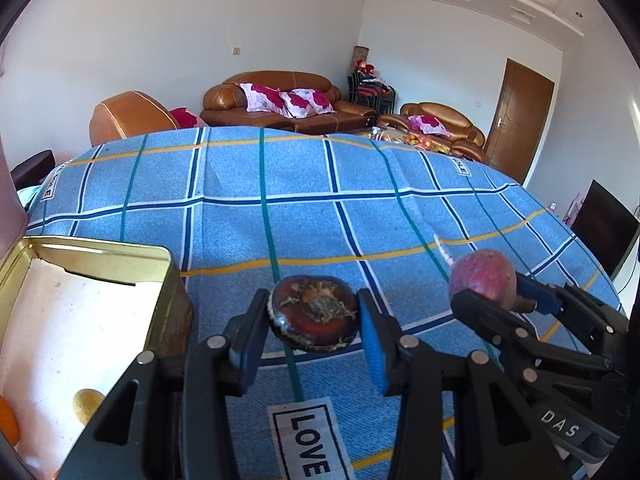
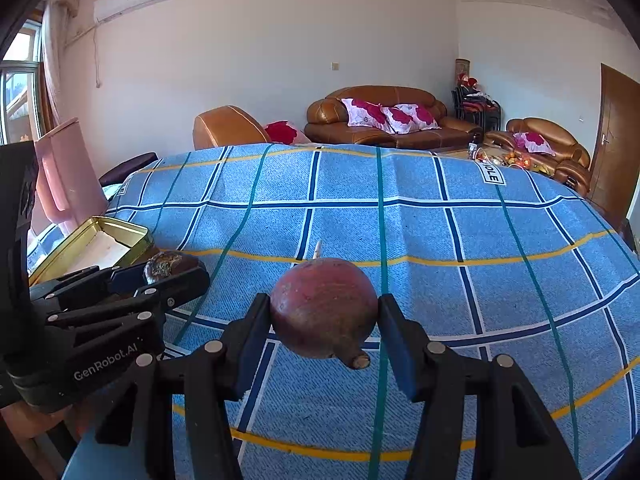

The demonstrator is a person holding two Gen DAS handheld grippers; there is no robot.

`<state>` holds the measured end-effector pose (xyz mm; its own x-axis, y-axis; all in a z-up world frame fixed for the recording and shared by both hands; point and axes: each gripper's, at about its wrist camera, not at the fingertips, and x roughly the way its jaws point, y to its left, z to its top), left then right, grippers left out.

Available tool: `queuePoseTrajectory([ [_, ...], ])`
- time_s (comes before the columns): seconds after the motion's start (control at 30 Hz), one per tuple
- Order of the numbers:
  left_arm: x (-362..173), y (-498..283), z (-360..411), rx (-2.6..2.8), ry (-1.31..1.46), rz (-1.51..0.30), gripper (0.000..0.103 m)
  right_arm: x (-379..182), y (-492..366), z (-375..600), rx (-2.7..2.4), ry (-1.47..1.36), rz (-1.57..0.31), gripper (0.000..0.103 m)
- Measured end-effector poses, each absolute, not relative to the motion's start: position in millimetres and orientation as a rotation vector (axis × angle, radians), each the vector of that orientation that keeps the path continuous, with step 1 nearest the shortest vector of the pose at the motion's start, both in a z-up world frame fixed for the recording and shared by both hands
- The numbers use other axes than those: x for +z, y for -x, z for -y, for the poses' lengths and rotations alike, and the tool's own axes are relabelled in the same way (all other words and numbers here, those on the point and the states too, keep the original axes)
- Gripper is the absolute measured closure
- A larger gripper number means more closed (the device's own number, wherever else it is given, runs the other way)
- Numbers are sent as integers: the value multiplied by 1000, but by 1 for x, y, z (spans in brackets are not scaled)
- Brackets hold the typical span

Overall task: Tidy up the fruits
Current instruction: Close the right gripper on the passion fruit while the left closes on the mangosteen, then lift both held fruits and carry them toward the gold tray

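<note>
- Fruit is held in both grippers above a blue checked cloth [image 2: 440,240] that covers the table.
- A dark brown, flattened round fruit [image 1: 314,314] is clamped between the pads of the left gripper [image 1: 314,334]; the jaws are drawn in only as far as the fruit's width allows.
- Its skin is seen to be glossy and dark reddish-brown, with a dried, straw-coloured tuft at the centre of the face turned up toward the camera.
- Its broad axis is laid across from pad to pad, and the tufted face is tilted up and back.
- A rounder, dull red-purple fruit [image 2: 324,308] is gripped at its sides by the right gripper [image 2: 324,334], whose jaws are likewise closed against it.
- Its skin is mottled, and a short cut stub is pointed down and toward the camera at lower right.
- Both fruits are carried clear of the cloth, side by side.
- A gold tin box [image 1: 120,258] is placed just left of the left gripper; a yellowish fruit [image 1: 86,404] and an orange one [image 1: 7,424] are seen inside it.
</note>
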<state>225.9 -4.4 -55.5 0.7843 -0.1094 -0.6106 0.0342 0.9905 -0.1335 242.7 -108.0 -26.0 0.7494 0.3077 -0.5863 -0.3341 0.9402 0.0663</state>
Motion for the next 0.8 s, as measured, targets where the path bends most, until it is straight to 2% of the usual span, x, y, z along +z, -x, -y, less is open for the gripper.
queuePoseTrajectory([
  [0.8,-39,-191,16,-36,21,-498,58,-13,-214,105,362,88,-479,47],
])
